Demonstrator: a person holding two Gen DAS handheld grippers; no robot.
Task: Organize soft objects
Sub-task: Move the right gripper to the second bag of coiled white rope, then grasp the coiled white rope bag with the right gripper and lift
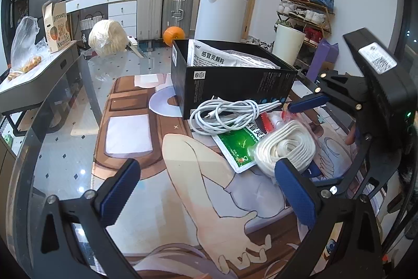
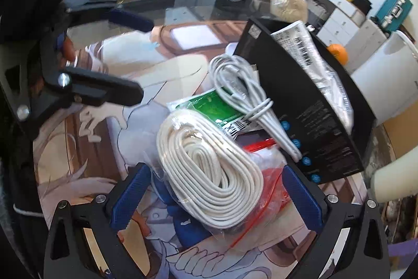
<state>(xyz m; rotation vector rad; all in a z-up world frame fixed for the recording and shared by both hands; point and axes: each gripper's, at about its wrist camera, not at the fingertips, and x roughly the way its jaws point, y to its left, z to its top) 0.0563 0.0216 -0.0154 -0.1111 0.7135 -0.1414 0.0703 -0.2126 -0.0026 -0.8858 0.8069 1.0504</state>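
Right gripper [image 2: 214, 196] was spread wide, its blue pads on either side of the bagged coil of white rope [image 2: 211, 174]. The pads [image 2: 130, 196] stood just beside the bag; actual contact couldn't be confirmed. Nothing was pinched.

Left gripper [image 1: 206, 196] was also spread wide and held nothing, hovering over the printed mat [image 1: 183, 156]. The rope coil [image 1: 284, 148] sat just past its right pad, possibly touching.

The pile lay in front of both grippers, against the black box [image 1: 230, 85]: one rope coil in a clear bag, one loose white cable [image 2: 240, 88] resting on one green packet [image 2: 209, 106], and one red-striped bag [image 2: 269, 174] under the rope. The box stood upright and open, with one white printed packet [image 1: 209, 56] sticking up inside.

One orange [image 1: 173, 35] sat behind the box.
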